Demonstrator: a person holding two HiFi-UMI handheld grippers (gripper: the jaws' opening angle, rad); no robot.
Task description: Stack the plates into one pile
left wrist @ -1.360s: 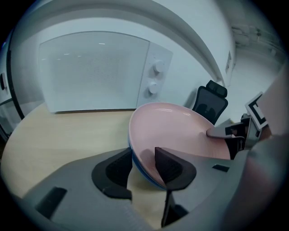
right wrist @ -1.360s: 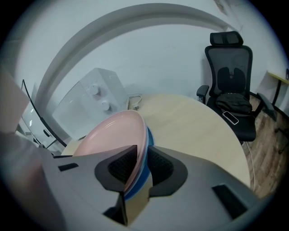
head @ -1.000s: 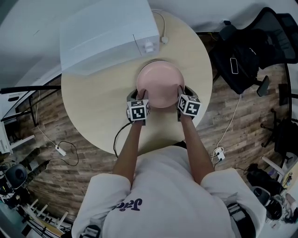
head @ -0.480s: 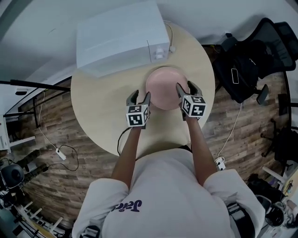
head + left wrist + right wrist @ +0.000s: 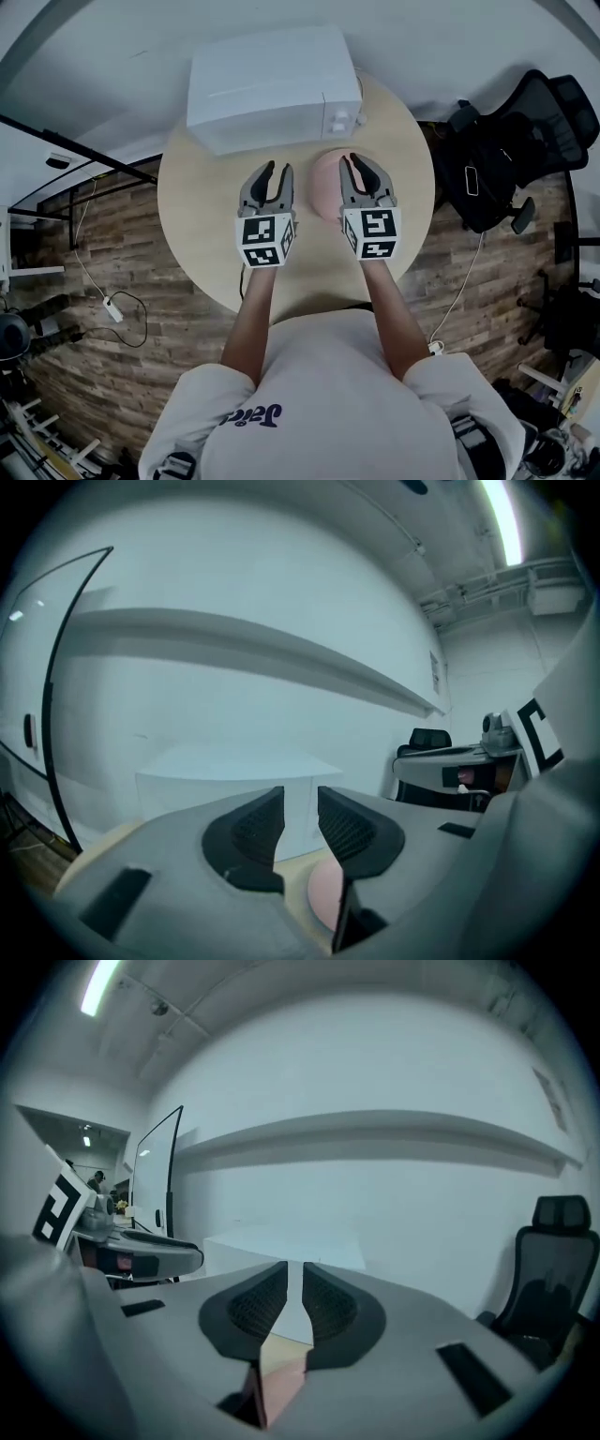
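A pile of pink plates [image 5: 324,187] rests on the round beige table [image 5: 202,216], just in front of a white box [image 5: 272,84]. Both grippers are held high above the table and point roughly level toward the box and the wall. My left gripper [image 5: 276,171] is left of the plates; its jaws are closing with a clear gap and nothing between them. My right gripper [image 5: 357,161] covers the pile's right edge; its jaws are closing to a narrow slit, also empty. Below the left gripper [image 5: 300,794] the pink plates [image 5: 323,892] show. They also show beneath the right gripper [image 5: 295,1269].
A black office chair with a dark bag [image 5: 506,131] stands right of the table. Cables and a power adapter [image 5: 111,307] lie on the wooden floor at the left. A dark-framed glass panel [image 5: 75,150] runs along the left side.
Both grippers have let go of the pink pile's edges and lifted well above the table. Their jaws spread apart, then narrowed. The plates stay on the table.
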